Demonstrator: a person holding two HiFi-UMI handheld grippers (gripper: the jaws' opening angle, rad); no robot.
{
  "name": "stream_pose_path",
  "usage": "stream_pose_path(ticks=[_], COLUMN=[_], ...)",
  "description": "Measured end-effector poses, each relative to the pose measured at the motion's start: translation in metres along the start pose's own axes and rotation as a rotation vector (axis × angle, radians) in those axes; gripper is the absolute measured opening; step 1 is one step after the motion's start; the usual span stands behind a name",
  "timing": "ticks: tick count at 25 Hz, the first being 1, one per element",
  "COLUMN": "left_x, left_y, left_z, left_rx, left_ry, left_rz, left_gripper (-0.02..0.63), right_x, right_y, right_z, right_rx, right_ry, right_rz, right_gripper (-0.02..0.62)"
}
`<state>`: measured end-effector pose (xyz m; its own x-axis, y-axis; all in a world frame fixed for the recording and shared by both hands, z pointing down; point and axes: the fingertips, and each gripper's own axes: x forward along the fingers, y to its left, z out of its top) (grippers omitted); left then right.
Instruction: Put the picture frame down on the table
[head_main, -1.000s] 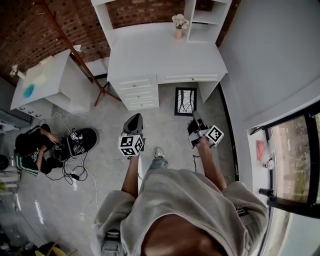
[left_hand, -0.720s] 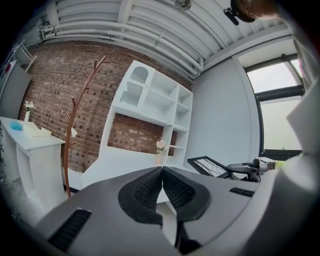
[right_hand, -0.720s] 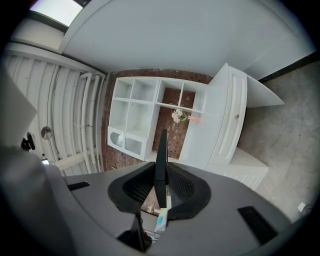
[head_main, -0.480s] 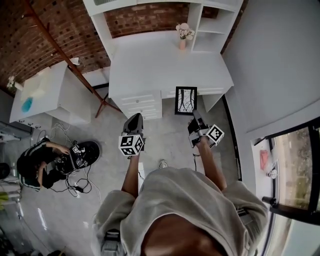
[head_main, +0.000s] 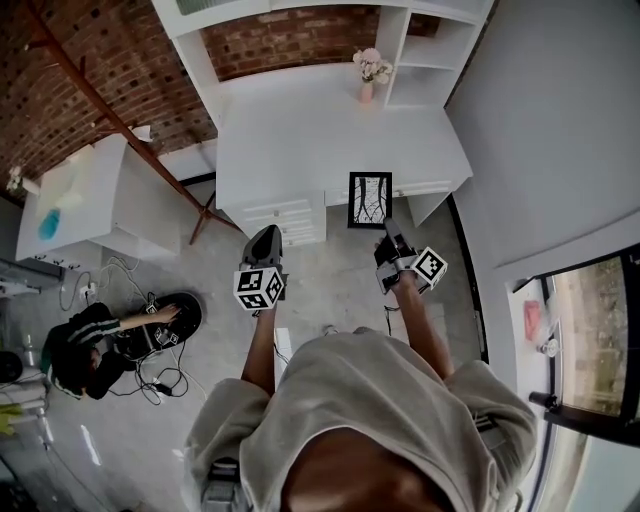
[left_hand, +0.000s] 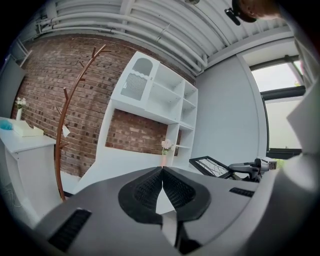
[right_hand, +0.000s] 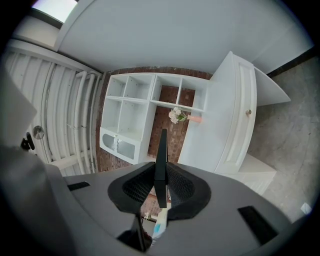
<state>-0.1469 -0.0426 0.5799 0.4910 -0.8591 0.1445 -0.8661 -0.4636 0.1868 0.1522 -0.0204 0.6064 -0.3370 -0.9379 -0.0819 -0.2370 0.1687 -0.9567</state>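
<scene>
The black rectangular picture frame (head_main: 370, 200), with a pale picture of dark branching lines, is held in the air at its near edge by the right tongs (head_main: 389, 232). In the head view it lies across the front edge of the white desk (head_main: 320, 120), beside the drawer block, with its face turned upward. In the right gripper view the picture frame (right_hand: 160, 155) shows edge-on as a thin dark bar, and the right tongs (right_hand: 160, 175) are clamped on it, one ribbed pad pressed to each side. In the left gripper view the picture frame (left_hand: 212, 166) appears at the right, tilted and clear of the desk top.

The left tongs (head_main: 267, 236) hang to the left of the frame and well apart from it, over the floor in front of the drawers. Seen from their own camera, the left tongs (left_hand: 162, 170) are closed, their pads meeting at the tips with nothing between them.

At the back of the desk stands a small pink vase of pale flowers (head_main: 368, 72), next to a white shelf unit (head_main: 425, 45) set against a red brick wall (head_main: 80, 80). A brown branching coat stand (left_hand: 67, 125) rises left of the desk, and beyond it is a white side cabinet (head_main: 90, 190). A person in dark clothes (head_main: 80, 345) sits on the grey floor at lower left among cables.
</scene>
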Motion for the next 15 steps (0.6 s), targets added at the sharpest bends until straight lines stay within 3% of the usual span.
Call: stream_pose_path(ticks=[15], left_x=[0.008], left_y=[-0.004], left_z=[-0.015], left_rx=[-0.028], left_ry=[0.017], left_rz=[-0.005], left_gripper=[0.017], right_x=[-0.004], right_y=[-0.011], right_z=[0.001], right_rx=[0.024], right_ry=[-0.015], right_rz=[-0.014], right_gripper=[0.086])
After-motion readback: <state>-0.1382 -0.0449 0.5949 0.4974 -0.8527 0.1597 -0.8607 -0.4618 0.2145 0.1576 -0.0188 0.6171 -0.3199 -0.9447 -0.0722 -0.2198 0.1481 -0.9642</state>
